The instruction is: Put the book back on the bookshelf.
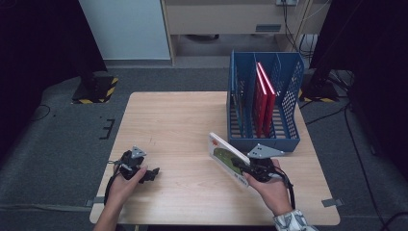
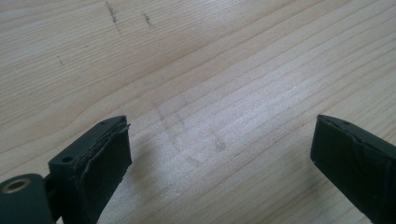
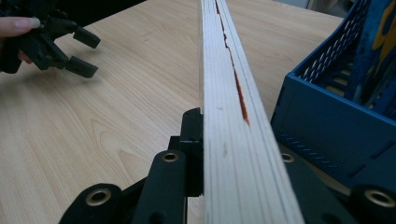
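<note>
The right gripper (image 1: pixel 244 167) clamps a thick picture book (image 1: pixel 226 155) by one edge, holding it tilted above the table (image 1: pixel 173 125) just before the blue rack (image 1: pixel 288 139). It looks stiff, fairly heavy and smooth-covered, so a deep grip near the spine seems wise. The left gripper (image 1: pixel 153 174) rests open and empty.

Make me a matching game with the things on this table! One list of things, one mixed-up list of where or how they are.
Things:
1. book with the green cover
2. red books
3. left gripper
4. blue rack

Places or states:
a. open, with nothing in it, low over the table
b. stands at the table's right far part
c. clamped in the right gripper
d. standing inside the rack

Pairs: 1-c, 2-d, 3-a, 4-b
</note>
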Motion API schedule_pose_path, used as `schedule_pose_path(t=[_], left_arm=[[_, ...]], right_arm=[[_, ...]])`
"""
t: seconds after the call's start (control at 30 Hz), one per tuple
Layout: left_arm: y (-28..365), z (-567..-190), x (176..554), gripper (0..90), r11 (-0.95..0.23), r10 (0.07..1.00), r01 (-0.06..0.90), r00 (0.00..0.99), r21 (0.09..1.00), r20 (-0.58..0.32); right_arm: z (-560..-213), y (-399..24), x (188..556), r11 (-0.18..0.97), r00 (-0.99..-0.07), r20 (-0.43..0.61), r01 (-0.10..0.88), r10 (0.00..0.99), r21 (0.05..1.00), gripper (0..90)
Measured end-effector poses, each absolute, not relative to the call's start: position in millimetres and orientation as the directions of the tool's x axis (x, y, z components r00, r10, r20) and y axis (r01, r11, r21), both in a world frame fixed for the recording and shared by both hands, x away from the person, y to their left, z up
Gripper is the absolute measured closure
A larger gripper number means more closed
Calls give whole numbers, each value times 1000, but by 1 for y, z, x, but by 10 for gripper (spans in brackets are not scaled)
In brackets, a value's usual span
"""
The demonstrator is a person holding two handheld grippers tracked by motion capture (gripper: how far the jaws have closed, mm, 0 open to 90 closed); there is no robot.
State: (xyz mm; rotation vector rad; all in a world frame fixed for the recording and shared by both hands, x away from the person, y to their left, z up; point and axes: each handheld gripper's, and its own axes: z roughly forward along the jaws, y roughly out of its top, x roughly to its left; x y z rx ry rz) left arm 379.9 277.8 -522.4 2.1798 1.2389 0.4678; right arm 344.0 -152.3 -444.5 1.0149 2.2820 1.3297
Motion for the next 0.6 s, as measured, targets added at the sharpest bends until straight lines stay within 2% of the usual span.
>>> schedule_pose_path(t=[0.6], left_arm=[[275, -525, 379, 45, -423, 849, 656, 529, 625, 20]], right_arm=[[-404, -162, 336, 323, -695, 39, 382, 718, 866, 756]])
